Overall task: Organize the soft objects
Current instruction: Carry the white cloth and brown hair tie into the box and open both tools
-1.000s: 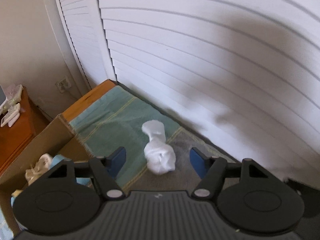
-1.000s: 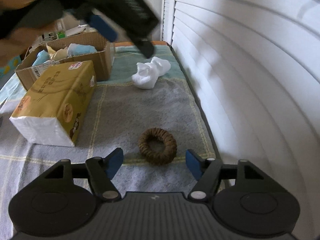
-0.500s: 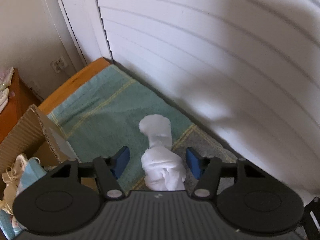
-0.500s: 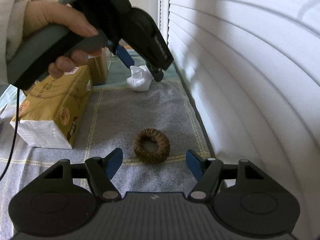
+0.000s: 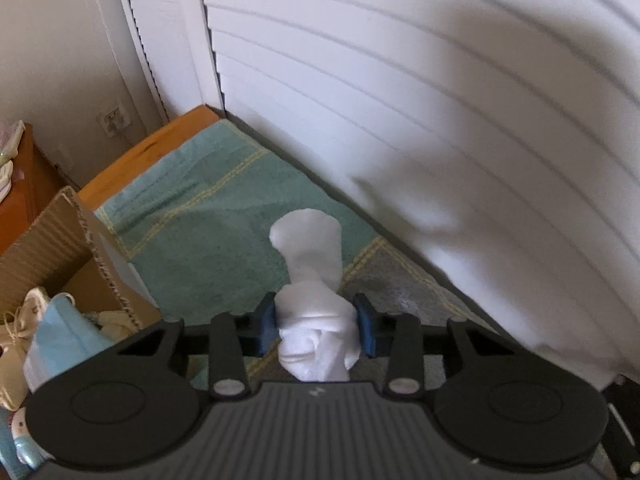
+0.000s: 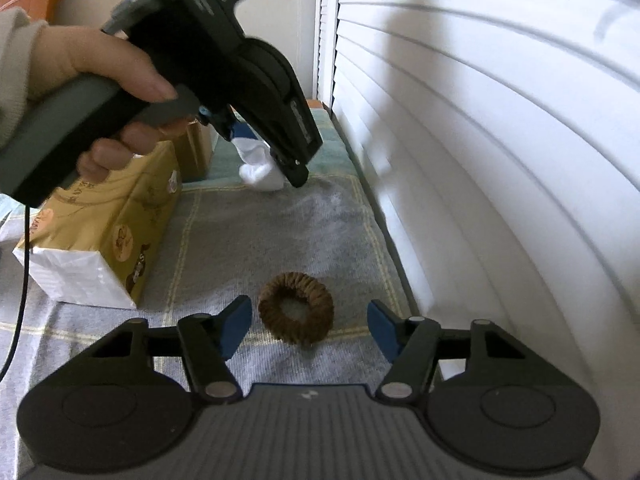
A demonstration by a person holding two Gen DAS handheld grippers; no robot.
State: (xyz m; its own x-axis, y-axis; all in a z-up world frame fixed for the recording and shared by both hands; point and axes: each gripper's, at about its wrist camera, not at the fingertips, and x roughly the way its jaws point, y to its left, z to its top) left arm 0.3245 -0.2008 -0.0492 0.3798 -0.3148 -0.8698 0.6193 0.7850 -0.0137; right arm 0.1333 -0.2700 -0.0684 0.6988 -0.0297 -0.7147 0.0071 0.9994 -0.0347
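Left wrist view is showing the left hand-held gripper [image 5: 316, 330], jaws just closing, pinching the white sock [image 5: 314, 300] lying on the green towel [image 5: 208, 216], while the right hand-held gripper [image 6: 310, 330] is hanging spread around the brown scrunchie [image 6: 296, 307].

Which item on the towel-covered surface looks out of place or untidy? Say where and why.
The white sock lies twisted and bunched on the towel near the shutter wall, outside the cardboard box; the left gripper has its jaws closed on it.
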